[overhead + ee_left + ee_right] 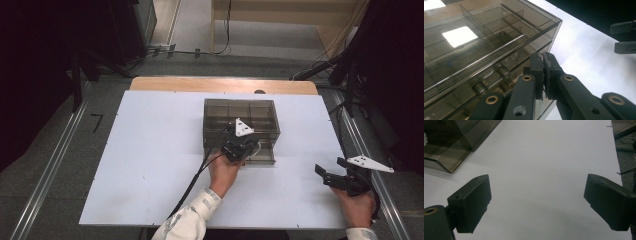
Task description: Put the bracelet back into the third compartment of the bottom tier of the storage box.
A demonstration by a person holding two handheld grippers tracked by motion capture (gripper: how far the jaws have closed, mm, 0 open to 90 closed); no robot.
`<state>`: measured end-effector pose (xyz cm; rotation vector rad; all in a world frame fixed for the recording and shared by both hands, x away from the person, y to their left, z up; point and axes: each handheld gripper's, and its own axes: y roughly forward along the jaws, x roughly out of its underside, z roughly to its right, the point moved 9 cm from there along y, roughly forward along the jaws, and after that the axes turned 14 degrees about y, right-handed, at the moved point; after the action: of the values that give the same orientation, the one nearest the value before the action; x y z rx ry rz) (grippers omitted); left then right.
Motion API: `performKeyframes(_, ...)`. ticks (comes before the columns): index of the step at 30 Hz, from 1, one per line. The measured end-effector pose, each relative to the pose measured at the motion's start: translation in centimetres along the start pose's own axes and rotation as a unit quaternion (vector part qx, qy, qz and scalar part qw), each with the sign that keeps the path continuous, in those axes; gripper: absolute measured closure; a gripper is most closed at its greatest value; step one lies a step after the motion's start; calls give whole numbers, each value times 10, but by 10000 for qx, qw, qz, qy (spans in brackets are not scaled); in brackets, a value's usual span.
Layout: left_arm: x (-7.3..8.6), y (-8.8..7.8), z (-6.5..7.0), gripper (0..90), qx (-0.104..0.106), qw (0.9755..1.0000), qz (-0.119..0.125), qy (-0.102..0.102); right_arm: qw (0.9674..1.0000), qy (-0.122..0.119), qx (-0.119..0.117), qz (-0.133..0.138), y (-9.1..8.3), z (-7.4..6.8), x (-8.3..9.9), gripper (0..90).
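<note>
Lab-like room: floor rails [50, 167], loose cables [227, 30], camera stands [77, 75].

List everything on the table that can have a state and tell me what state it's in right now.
Smoked clear box: upright on the white table, lower drawer pulled out a little at the front.
Left claw: shut, at the box's front by the drawer; whether it grips anything cannot be told.
Right claw: open, nothing between its jaws, over bare table.

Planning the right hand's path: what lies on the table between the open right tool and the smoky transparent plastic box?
Nothing: between the right tool and the smoky transparent plastic box the white tabletop is bare, in the high view and the right gripper view.
</note>
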<state>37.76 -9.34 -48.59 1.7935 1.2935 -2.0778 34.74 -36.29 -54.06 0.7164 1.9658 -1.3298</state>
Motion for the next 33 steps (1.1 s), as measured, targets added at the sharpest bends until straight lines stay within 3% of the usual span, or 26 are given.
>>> performKeyframes(23,-4,33,18,882,201,9998,-89,-3,10000,-31,-17,-21,1,-1,1,61)
performKeyframes(28,4,40,15,882,74,9996,-265,116,10000,-54,-10,-19,1,0,1,60)
performKeyframes(33,11,45,12,882,-182,9982,-444,368,10000,-70,-6,-40,1,-1,1,61)
